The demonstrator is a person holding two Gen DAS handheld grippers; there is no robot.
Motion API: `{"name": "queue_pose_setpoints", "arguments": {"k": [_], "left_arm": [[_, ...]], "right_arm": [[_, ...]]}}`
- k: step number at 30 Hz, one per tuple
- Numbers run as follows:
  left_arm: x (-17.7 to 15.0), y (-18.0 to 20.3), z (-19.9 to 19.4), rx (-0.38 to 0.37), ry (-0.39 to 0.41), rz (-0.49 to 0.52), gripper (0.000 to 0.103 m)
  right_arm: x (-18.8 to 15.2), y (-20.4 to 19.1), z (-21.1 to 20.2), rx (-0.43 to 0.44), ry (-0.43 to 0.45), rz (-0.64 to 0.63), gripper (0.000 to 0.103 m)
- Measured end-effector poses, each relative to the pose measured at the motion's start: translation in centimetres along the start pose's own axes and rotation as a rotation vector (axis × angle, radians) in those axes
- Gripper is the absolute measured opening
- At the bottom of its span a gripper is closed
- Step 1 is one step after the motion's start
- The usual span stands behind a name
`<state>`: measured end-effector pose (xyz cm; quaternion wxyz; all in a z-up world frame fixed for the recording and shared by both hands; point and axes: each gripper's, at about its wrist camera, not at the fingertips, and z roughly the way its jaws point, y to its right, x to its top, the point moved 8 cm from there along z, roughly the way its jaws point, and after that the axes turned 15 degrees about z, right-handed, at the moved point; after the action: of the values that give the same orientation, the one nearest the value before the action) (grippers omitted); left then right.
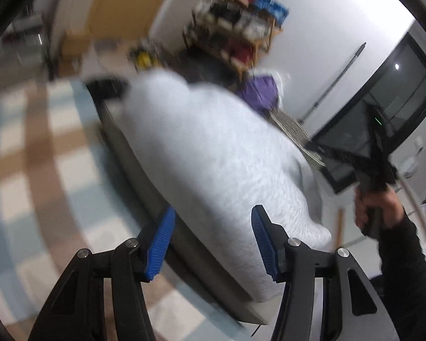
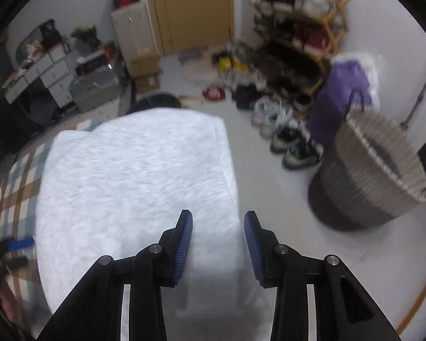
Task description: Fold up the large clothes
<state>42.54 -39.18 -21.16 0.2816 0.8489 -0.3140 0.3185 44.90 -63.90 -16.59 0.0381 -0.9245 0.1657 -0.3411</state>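
Bedroom, plaid-sheeted bed [image 2: 11,196]: pale grey fleecy folded garment [image 2: 133,193] lies squared for its next fold; left tongs [image 1: 213,238] and right tongs [image 2: 218,244] both apart, empty.

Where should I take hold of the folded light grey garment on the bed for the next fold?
Probably at the near corner of the light grey garment, where it hangs over the bed edge. The right gripper hovers open just above that edge, so come down from above and pinch the free layers there. The flat middle gives the fingers nothing to close on.
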Motion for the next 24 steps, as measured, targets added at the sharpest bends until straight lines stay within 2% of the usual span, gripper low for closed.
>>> {"name": "queue_pose_setpoints", "arguments": {"k": [1,2,3,4,5,7,8,10,11,13,15,16,18,19,21,23,24], "left_arm": [[0.4,0.3,-0.6,0.004,0.020,0.023,0.053],[1.2,1.2,-0.6,0.007,0.030,0.053,0.058],[2.3,2.4,0.2,0.012,0.028,0.095,0.061],[2.7,3.3,0.6,0.011,0.025,0.132,0.066],[2.8,4.1,1.5,0.008,0.010,0.173,0.067],[1.7,5.0,3.2,0.027,-0.049,0.230,0.067],[1.1,5.8,4.5,0.019,-0.091,0.252,0.067],[-0.8,5.9,6.4,0.005,-0.171,0.289,0.067],[-1.7,5.6,7.3,0.037,-0.202,0.317,0.066],[-2.6,5.7,7.2,0.100,-0.205,0.370,0.067],[-2.9,5.5,7.0,0.110,-0.203,0.383,0.071],[-3.0,5.1,7.0,0.103,-0.210,0.376,0.071],[-2.8,4.9,6.7,0.070,-0.208,0.351,0.071],[-2.8,4.4,6.6,0.048,-0.206,0.332,0.071],[-2.5,4.2,6.5,0.017,-0.208,0.307,0.071],[-2.8,4.5,5.7,0.010,-0.201,0.315,0.071],[-2.7,6.0,4.8,0.016,-0.199,0.322,0.071]], "right_arm": [[-0.5,-0.7,-1.6,0.007,0.045,-0.030,0.041],[-1.4,-0.9,-2.9,0.047,0.063,-0.066,0.050],[-2.3,-2.0,-3.4,0.087,0.057,-0.107,0.057],[-3.4,-3.6,-3.6,0.110,0.041,-0.148,0.058],[-5.5,-4.4,-3.2,0.107,0.012,-0.212,0.058],[-8.6,-4.9,-0.8,0.020,-0.058,-0.293,0.056],[-10.3,-4.9,0.6,-0.013,-0.099,-0.294,0.055],[-11.8,-3.2,2.0,0.014,-0.156,-0.197,0.055],[-11.8,-2.5,2.2,0.052,-0.159,-0.122,0.056],[-11.8,-1.9,1.7,0.066,-0.155,-0.116,0.056],[-11.4,-1.6,0.2,0.069,-0.145,-0.114,0.051],[-11.2,-1.9,-1.0,0.124,-0.126,-0.099,0.047],[-11.2,-3.8,-2.9,0.245,-0.099,-0.090,0.046],[-11.9,-4.6,-3.1,0.256,-0.107,-0.123,0.046],[-13.7,-5.7,-2.8,0.219,-0.111,-0.172,0.044],[-14.2,-5.8,-1.8,0.227,-0.139,-0.108,0.044],[-14.3,-6.0,-1.2,0.234,-0.165,-0.070,0.044]]}}
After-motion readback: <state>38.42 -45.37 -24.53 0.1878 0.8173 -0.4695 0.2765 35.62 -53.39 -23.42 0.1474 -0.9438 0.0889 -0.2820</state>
